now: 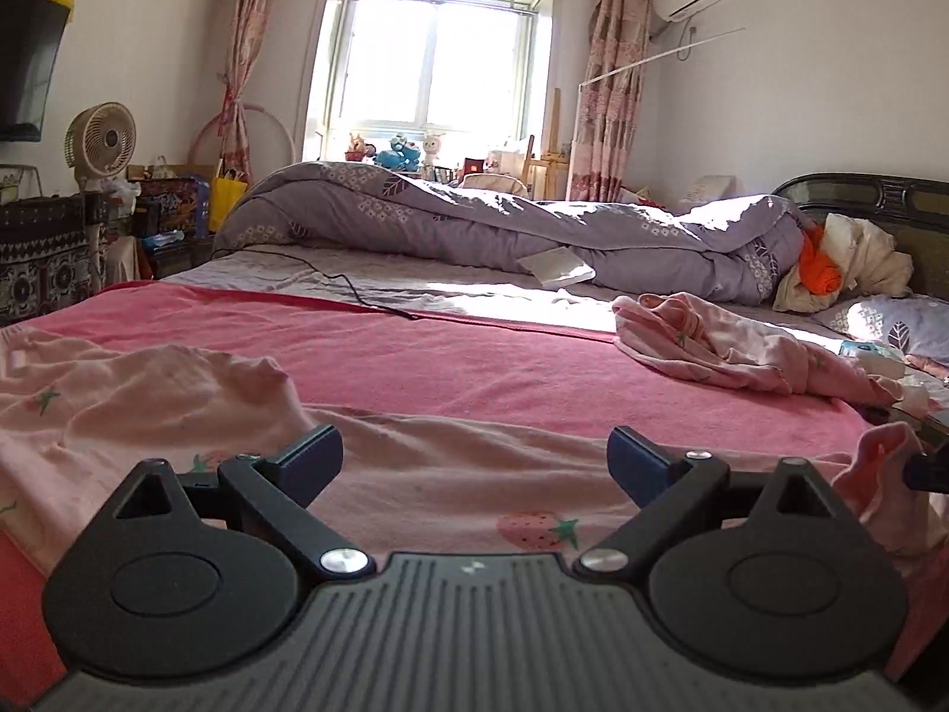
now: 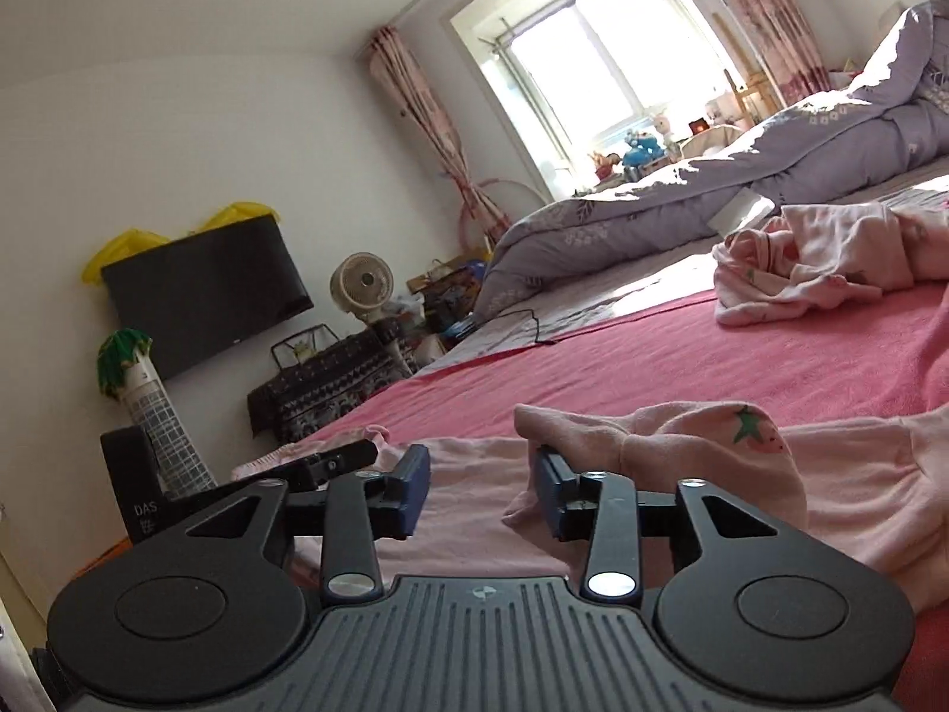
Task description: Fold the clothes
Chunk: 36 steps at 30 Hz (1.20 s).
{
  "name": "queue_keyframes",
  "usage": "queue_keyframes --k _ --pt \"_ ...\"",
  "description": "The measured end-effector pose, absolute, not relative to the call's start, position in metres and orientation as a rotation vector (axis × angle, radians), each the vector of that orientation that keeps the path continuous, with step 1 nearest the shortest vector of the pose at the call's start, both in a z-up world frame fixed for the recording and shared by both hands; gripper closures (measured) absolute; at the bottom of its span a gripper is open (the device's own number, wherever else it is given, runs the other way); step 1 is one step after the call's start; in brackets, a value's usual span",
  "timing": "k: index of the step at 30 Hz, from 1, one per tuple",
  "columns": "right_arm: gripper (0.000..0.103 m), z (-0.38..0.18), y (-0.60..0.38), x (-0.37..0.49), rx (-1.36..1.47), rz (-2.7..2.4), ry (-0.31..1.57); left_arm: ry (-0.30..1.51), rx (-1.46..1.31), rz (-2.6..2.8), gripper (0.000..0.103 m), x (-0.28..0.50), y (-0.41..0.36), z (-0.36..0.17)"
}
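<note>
Lying flat across the near part of the pink blanket (image 1: 451,356) is the pale pink strawberry-print garment (image 1: 415,474), wrinkled, one edge humped up at the left of the left wrist view. Left gripper (image 1: 474,463) is hovering low over it, fingers (image 1: 308,457) spread wide, nothing between them, cloth only showing underneath. Right gripper (image 2: 481,489) is sitting at a bunched fold of the same garment (image 2: 682,445); its fingers (image 2: 415,480) are parted with a clear gap, the right-hand pad touching or just beside the raised fold, not pinching it. A strawberry print is showing on that fold.

Second pink garment (image 1: 729,344) is lying crumpled farther back on the blanket, well apart from both grippers, also showing in the right wrist view (image 2: 818,255). Purple quilt (image 1: 474,219) is heaped along the far side of the bed, with a white booklet (image 1: 557,267) tucked at its edge and an orange and cream clothes pile (image 1: 842,261) by the headboard. A black cable (image 1: 332,279) is trailing over the grey sheet. Fan (image 1: 104,142), wall TV (image 2: 207,291) and window (image 1: 439,59) are in the background.
</note>
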State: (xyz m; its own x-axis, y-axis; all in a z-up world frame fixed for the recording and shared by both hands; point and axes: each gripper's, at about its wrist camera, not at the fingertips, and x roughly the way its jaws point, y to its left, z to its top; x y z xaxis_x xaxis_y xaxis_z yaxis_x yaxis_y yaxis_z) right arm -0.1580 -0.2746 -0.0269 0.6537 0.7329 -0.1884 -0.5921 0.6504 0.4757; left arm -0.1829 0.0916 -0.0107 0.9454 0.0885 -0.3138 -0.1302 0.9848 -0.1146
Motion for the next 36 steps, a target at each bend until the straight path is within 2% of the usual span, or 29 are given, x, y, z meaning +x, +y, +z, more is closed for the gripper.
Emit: queue_keyframes --k 5,8,11,15,18,20,21,22,27,30,35,36 --pt "0.053 -0.046 -0.335 -0.189 0.525 0.462 0.321 0.348 -0.194 0.196 0.006 -0.187 0.112 -0.024" --pt "0.054 -0.058 -0.359 -0.187 0.59 0.306 0.352 0.364 -0.209 0.227 0.006 -0.187 0.118 -0.029" --pt "0.064 -0.072 -0.367 -0.179 0.632 0.223 0.417 0.362 -0.204 0.239 0.006 -0.188 0.117 -0.029" --pt "0.073 -0.079 -0.367 -0.174 0.65 0.131 0.393 0.361 -0.189 0.25 0.006 -0.19 0.116 -0.028" --pt "0.077 -0.083 -0.368 -0.168 0.677 0.092 0.386 0.361 -0.186 0.27 0.006 -0.191 0.119 -0.028" --pt "0.075 -0.082 -0.365 -0.161 0.675 0.101 0.383 0.361 -0.192 0.285 0.006 -0.191 0.121 -0.029" --pt "0.079 -0.079 -0.36 -0.158 0.657 0.114 0.374 0.36 -0.193 0.291 0.006 -0.191 0.122 -0.029" --pt "0.088 -0.076 -0.356 -0.155 0.64 0.125 0.366 0.358 -0.19 0.296 0.006 -0.192 0.122 -0.029" --pt "0.096 -0.048 -0.353 -0.164 0.499 0.078 0.258 0.321 -0.149 0.356 0.005 -0.195 0.129 -0.019" --pt "0.096 -0.037 -0.343 -0.176 0.299 0.036 0.184 0.319 -0.138 0.397 0.005 -0.195 0.138 -0.017" --pt "0.096 -0.076 -0.34 -0.16 0.242 -0.018 0.281 0.351 -0.139 0.448 0.005 -0.196 0.15 -0.027" --pt "0.091 -0.077 -0.339 -0.161 0.22 -0.023 0.276 0.355 -0.137 0.453 0.005 -0.196 0.152 -0.029"
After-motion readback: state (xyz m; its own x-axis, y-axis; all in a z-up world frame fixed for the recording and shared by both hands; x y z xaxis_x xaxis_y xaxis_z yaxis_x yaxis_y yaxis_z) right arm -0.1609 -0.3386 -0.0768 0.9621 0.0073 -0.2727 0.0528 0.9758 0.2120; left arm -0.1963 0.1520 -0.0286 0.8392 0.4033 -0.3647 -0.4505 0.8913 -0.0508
